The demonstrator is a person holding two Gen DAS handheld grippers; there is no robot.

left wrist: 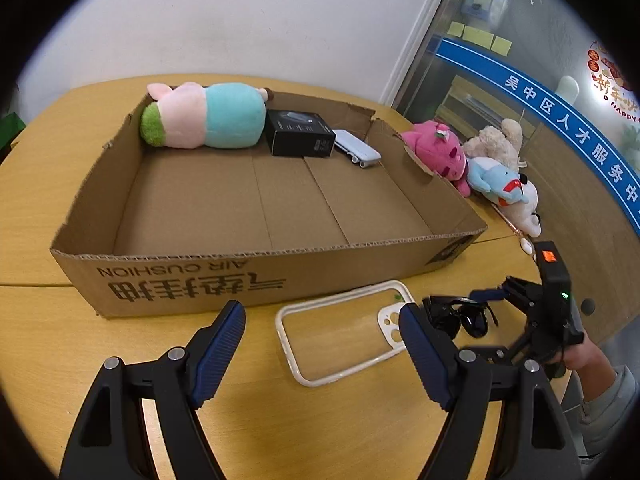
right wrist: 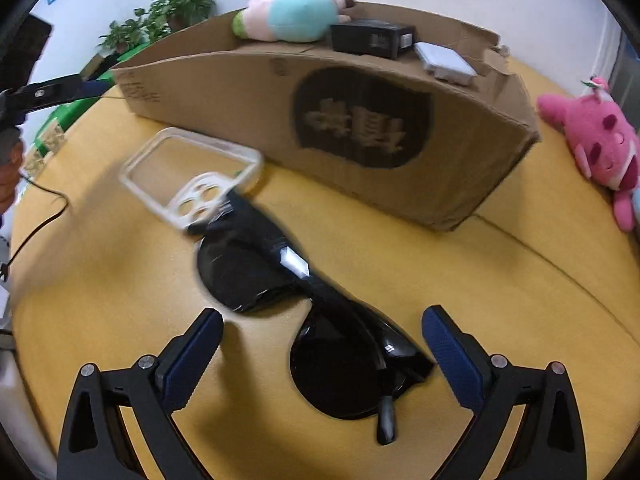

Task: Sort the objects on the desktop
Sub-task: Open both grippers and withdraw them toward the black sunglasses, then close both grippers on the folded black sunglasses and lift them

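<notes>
A clear phone case lies on the yellow table in front of a shallow cardboard box. My left gripper hangs open just above the case, its fingers either side of it. Black sunglasses lie right of the case. My right gripper is open, straddling the near lens without touching it. In the box lie a pink and turquoise plush, a black carton and a pale blue power bank.
A pink plush, a beige plush and a blue and white plush lie on the table right of the box. A person's hand and sleeve hold the right gripper. Potted plants stand far left; a black cable trails there.
</notes>
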